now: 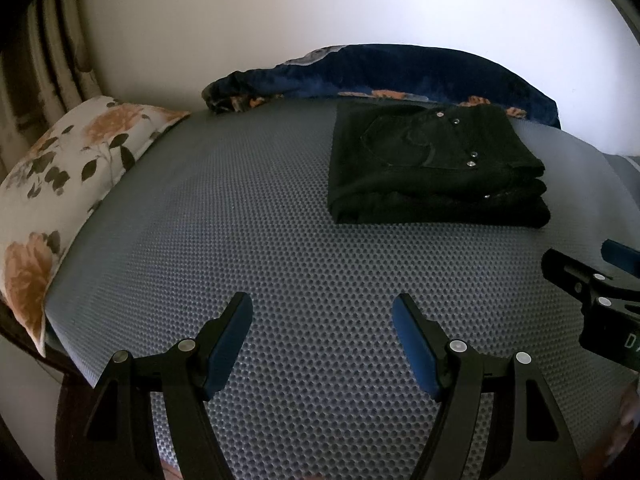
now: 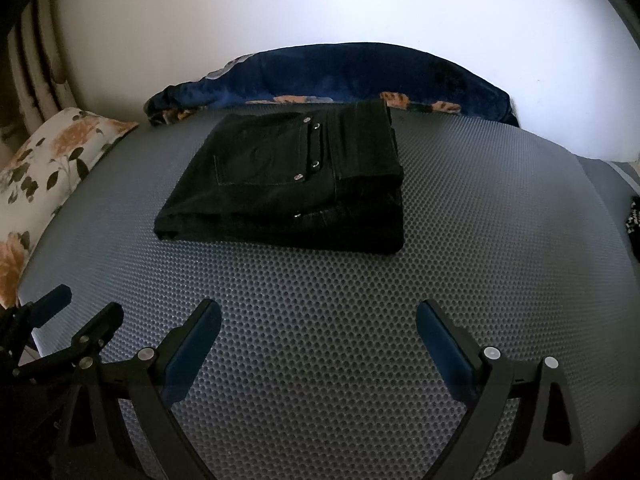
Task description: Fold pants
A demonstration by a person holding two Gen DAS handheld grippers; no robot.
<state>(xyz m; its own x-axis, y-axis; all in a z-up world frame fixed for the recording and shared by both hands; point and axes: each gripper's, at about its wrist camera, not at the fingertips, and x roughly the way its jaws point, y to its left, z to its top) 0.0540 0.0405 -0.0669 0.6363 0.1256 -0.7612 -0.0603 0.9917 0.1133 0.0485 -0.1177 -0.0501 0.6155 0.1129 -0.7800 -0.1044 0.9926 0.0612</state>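
Black pants [image 1: 436,164] lie folded in a compact stack on the grey dotted mat [image 1: 248,248], back pocket and metal rivets facing up. They also show in the right wrist view [image 2: 288,184]. My left gripper [image 1: 322,316] is open and empty, hovering over the mat well in front and left of the pants. My right gripper [image 2: 318,320] is open and empty, in front of the pants. The right gripper's fingers [image 1: 576,276] show at the right edge of the left wrist view; the left gripper's fingers [image 2: 80,332] show at the left of the right wrist view.
A floral pillow [image 1: 56,192] lies along the mat's left edge. A dark blue floral blanket [image 1: 380,72] is bunched behind the pants against the white wall. A curtain [image 1: 36,52] hangs at the far left. A small dark patterned item [image 2: 633,224] sits at the right edge.
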